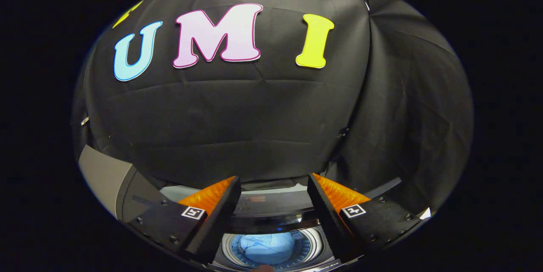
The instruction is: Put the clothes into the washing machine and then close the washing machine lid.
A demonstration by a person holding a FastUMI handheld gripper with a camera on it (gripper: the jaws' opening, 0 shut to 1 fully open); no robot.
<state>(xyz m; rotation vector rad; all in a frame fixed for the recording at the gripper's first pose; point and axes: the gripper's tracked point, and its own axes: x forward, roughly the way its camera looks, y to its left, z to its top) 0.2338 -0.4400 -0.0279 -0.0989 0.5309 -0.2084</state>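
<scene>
With the gripper (273,187) held wide apart and empty, the blue clothes (267,247) are seen already inside the washing machine (271,221) drum, below and between the fingers, lid presumably still to be closed.

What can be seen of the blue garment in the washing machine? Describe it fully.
The blue garment is a light blue cloth, crumpled with soft folds, lying loose at the bottom of the washing machine's perforated metal drum. It sits below and between the spread fingers of the hand-held gripper, which is open and does not touch it. The garment's type cannot be told.
</scene>
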